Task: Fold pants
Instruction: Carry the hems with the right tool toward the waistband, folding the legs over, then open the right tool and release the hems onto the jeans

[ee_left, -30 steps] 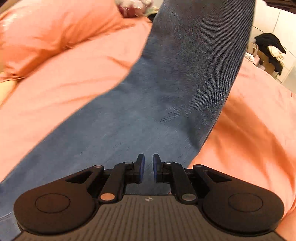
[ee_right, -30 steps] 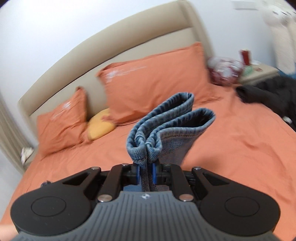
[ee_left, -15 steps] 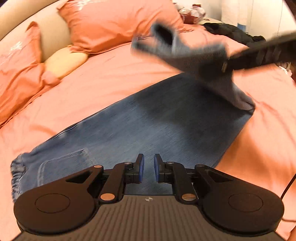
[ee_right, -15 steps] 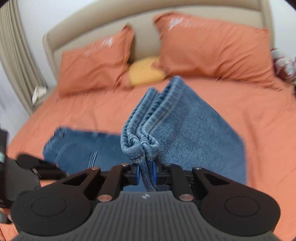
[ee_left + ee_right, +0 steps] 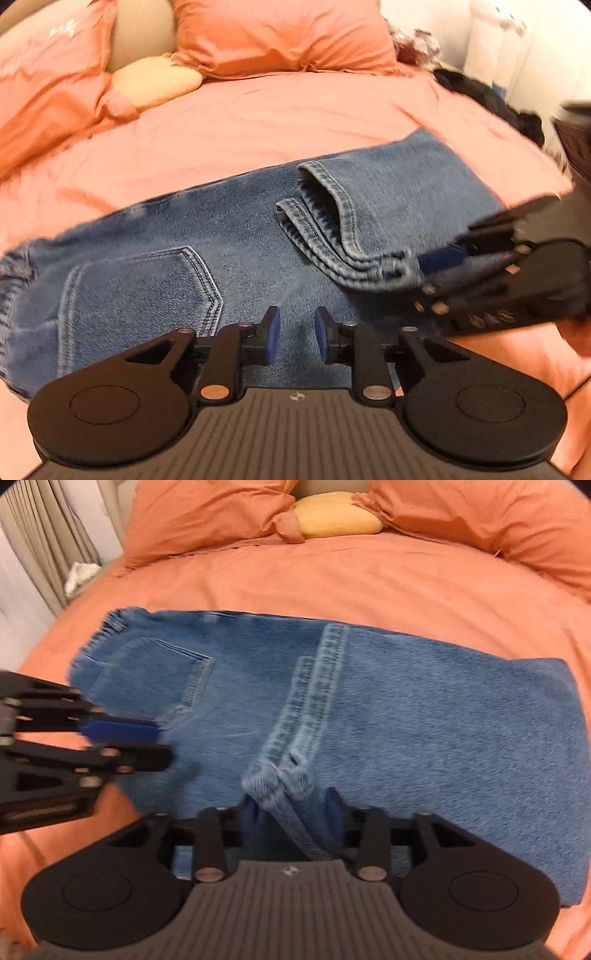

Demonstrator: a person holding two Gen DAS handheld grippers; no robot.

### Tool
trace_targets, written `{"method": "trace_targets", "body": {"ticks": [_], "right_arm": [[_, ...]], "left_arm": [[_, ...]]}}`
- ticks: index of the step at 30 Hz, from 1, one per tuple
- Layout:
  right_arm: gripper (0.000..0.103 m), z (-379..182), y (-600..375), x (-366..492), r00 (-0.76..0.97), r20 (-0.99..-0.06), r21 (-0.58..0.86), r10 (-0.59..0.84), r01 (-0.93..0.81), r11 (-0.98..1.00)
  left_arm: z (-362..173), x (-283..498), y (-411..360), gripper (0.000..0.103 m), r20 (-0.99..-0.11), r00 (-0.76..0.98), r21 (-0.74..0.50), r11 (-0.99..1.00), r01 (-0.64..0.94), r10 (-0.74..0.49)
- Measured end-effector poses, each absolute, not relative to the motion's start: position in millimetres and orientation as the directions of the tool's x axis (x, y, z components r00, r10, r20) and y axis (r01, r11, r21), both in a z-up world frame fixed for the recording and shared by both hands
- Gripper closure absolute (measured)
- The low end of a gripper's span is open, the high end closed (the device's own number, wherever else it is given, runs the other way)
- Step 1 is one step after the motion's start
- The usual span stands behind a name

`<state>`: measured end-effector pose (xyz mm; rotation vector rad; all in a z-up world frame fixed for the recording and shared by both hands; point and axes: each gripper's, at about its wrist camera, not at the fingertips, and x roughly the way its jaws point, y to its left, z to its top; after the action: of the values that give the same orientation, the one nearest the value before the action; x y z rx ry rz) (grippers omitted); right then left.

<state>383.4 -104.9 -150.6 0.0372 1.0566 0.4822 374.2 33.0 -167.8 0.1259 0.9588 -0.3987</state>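
Blue denim pants [image 5: 424,720] lie folded, leg hems [image 5: 295,716] across the seat.

Pants [image 5: 406,716] lie on bed [image 5: 332,579], pillows [image 5: 207,513] behind

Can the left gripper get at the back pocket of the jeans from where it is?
Probably yes. The left gripper is open and empty above the jeans; the back pocket lies flat, uncovered, just left of its fingers. The right gripper is off to the other side.
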Motion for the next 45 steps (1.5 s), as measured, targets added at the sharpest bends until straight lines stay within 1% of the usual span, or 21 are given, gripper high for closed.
{"method": "trace_targets", "body": {"ticks": [3,7,9,10,12,15,17,18,22,24,28,31,32,33,34,35,36,37,38,40,45], "right_arm": [[0.054,-138,-112,381,0.389,-0.798,0.338,0.460,-0.343,0.876],[0.057,-142,-110,392,0.406,-0.801,0.345,0.440,-0.287,0.894],[0.067,-156,-106,399,0.381,-0.825,0.346,0.417,-0.243,0.906],[0.067,-163,-105,400,0.371,-0.834,0.347,0.408,-0.223,0.911],[0.088,-171,-103,400,0.359,-0.836,0.357,0.415,-0.218,0.908],[0.090,-165,-106,389,0.373,-0.816,0.366,0.441,-0.258,0.894],[0.090,-159,-113,382,0.362,-0.806,0.389,0.469,-0.274,0.880],[0.090,-158,-114,380,0.356,-0.804,0.396,0.476,-0.276,0.876],[0.090,-174,-114,380,0.335,-0.813,0.403,0.476,-0.265,0.876],[0.090,-183,-110,386,0.330,-0.815,0.408,0.477,-0.257,0.876],[0.090,-194,-113,387,0.330,-0.805,0.432,0.493,-0.242,0.868],[0.090,-197,-119,388,0.328,-0.795,0.455,0.510,-0.234,0.859],[0.090,-197,-120,388,0.329,-0.792,0.460,0.515,-0.235,0.856],[0.089,-197,-121,387,0.331,-0.787,0.464,0.521,-0.239,0.853],[0.087,-196,-122,387,0.337,-0.778,0.471,0.531,-0.248,0.847],[0.087,-194,-124,386,0.345,-0.769,0.475,0.538,-0.255,0.842],[0.079,-192,-127,384,0.348,-0.761,0.481,0.547,-0.263,0.836],[0.075,-189,-131,382,0.352,-0.756,0.482,0.551,-0.270,0.834],[0.069,-185,-135,380,0.366,-0.756,0.469,0.543,-0.276,0.839],[0.067,-174,-150,375,0.408,-0.750,0.433,0.520,-0.291,0.853],[0.067,-145,-201,373,0.543,-0.741,0.310,0.395,-0.245,0.919]], "left_arm": [[-170,380,39,0.069,-0.811,0.502,-0.122,0.926,0.357,-0.301],[-171,385,38,0.069,-0.812,0.510,-0.120,0.937,0.327,-0.282],[-170,386,37,0.069,-0.814,0.509,-0.130,0.942,0.310,-0.280],[-169,386,37,0.069,-0.814,0.507,-0.139,0.941,0.307,-0.285],[-167,385,37,0.069,-0.814,0.504,-0.145,0.941,0.304,-0.288],[-165,385,36,0.066,-0.810,0.502,-0.162,0.938,0.307,-0.304],[-166,389,37,0.056,-0.797,0.498,-0.214,0.931,0.295,-0.341],[-168,393,37,0.048,-0.792,0.494,-0.244,0.928,0.282,-0.358],[-189,414,29,0.046,-0.800,0.454,-0.327,0.920,0.216,-0.391],[-200,424,24,0.043,-0.813,0.449,-0.321,0.929,0.186,-0.371],[-217,439,18,0.029,-0.823,0.455,-0.308,0.940,0.143,-0.339],[-225,449,10,0.027,-0.821,0.454,-0.318,0.938,0.138,-0.346],[-227,451,7,0.028,-0.825,0.452,-0.311,0.940,0.141,-0.340],[-228,452,4,0.038,-0.823,0.452,-0.311,0.939,0.148,-0.344],[-228,454,1,0.053,-0.819,0.453,-0.317,0.936,0.154,-0.352],[-227,454,-1,0.055,-0.818,0.458,-0.313,0.937,0.155,-0.349],[-224,454,-4,0.070,-0.817,0.471,-0.293,0.943,0.156,-0.332],[-218,452,-8,0.079,-0.812,0.489,-0.268,0.948,0.169,-0.317],[-213,450,-13,0.080,-0.807,0.505,-0.242,0.951,0.190,-0.306],[-197,445,-25,0.085,-0.782,0.544,-0.194,0.948,0.251,-0.304],[-148,446,-54,0.085,-0.710,0.637,-0.070,0.930,0.361,-0.301]]}}
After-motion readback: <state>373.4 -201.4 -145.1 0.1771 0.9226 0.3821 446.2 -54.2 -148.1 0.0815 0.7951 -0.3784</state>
